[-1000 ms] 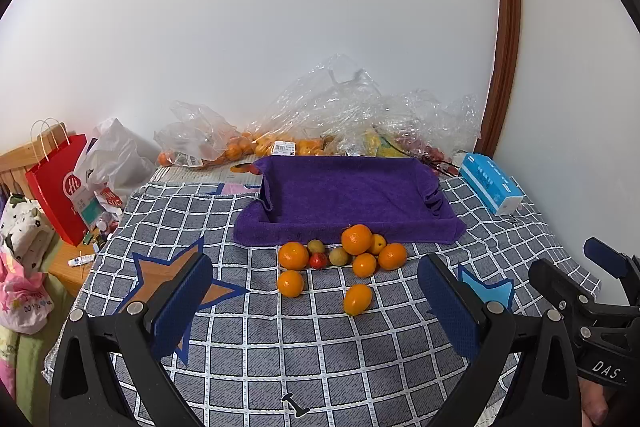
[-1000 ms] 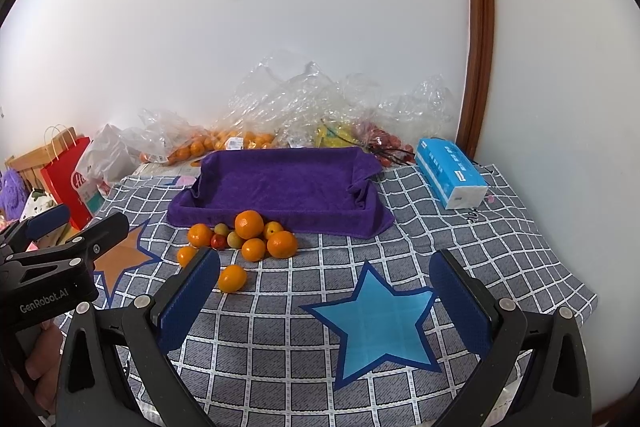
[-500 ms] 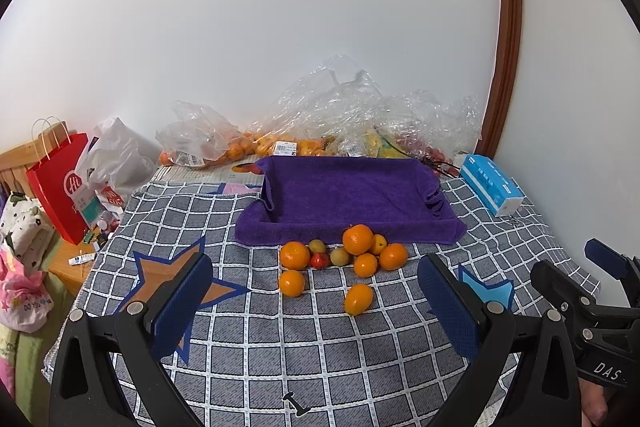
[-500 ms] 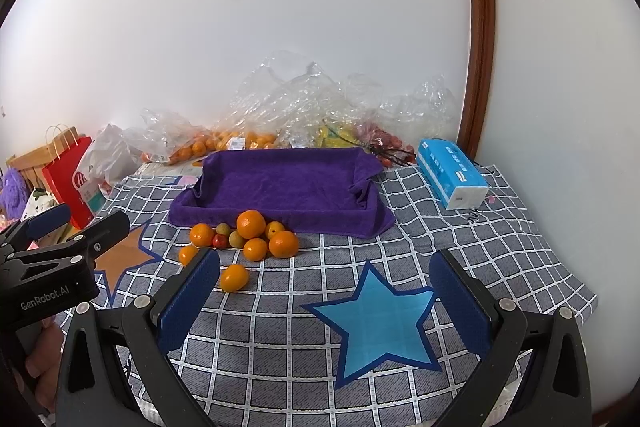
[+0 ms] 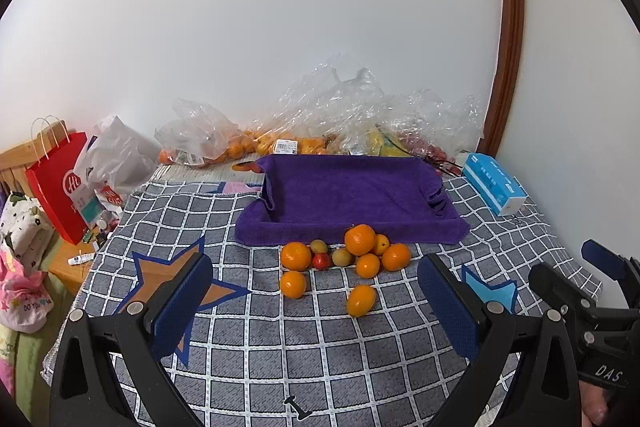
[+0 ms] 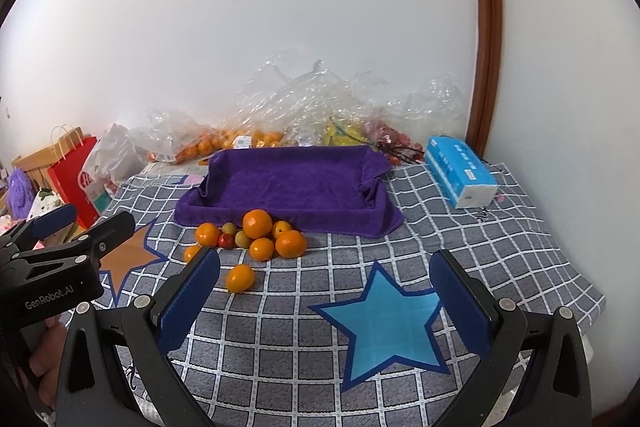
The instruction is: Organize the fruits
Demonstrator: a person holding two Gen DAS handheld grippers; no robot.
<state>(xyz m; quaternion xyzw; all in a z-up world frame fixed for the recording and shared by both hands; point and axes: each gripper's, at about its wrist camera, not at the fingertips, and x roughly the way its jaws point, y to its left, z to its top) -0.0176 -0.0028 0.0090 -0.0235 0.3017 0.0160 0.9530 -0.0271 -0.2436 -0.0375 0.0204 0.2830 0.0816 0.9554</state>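
Note:
A cluster of oranges (image 5: pixel 360 239), small green fruits (image 5: pixel 342 256) and a red fruit (image 5: pixel 321 260) lies on the checked cloth just in front of a purple towel-lined tray (image 5: pixel 352 187). One oval orange (image 5: pixel 361 300) lies nearest, apart from the rest. The same cluster (image 6: pixel 257 223) and tray (image 6: pixel 288 183) show in the right wrist view. My left gripper (image 5: pixel 316 303) is open and empty, short of the fruit. My right gripper (image 6: pixel 324 295) is open and empty, over the blue star, to the right of the fruit.
Clear plastic bags of fruit (image 5: pixel 340 131) lie along the wall behind the tray. A blue tissue pack (image 5: pixel 496 183) sits at the right. A red paper bag (image 5: pixel 60 187) and a white bag (image 5: pixel 116 163) stand left, off the cloth's edge.
Both grippers have edged slightly forward toward the fruit. The jaws stay open and the fruit has not moved.

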